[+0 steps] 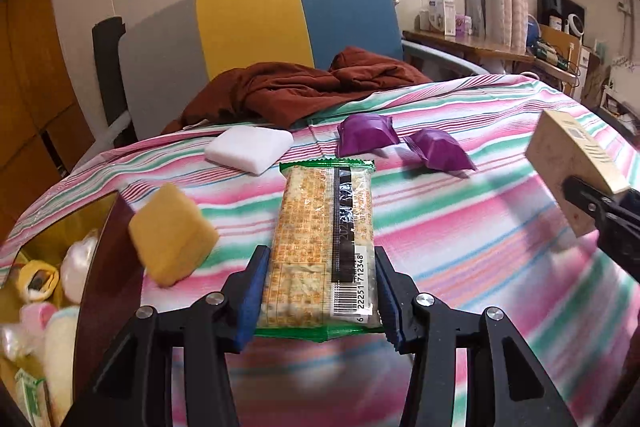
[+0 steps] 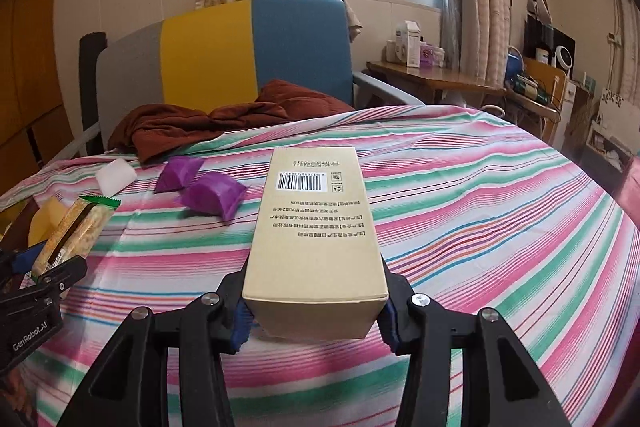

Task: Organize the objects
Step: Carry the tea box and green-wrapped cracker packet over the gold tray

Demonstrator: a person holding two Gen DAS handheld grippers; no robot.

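The cracker packet (image 1: pixel 324 247) is clamped in the left gripper (image 1: pixel 318 291) above the striped cloth (image 1: pixel 480 247), beside the storage box (image 1: pixel 108 247) (several items already inside); the cardboard carton (image 2: pixel 316 235) is clamped in the right gripper (image 2: pixel 316 319). Judged partway: yellow block (image 1: pixel 172 235), white block (image 1: pixel 248 147) and two purple packets (image 1: pixel 366 135) remain loose

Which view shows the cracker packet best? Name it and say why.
The left wrist view: the cracker packet lies lengthwise between the left tongs, its barcode legible. The right wrist view shows it small at the left edge, tilted and partly hidden.
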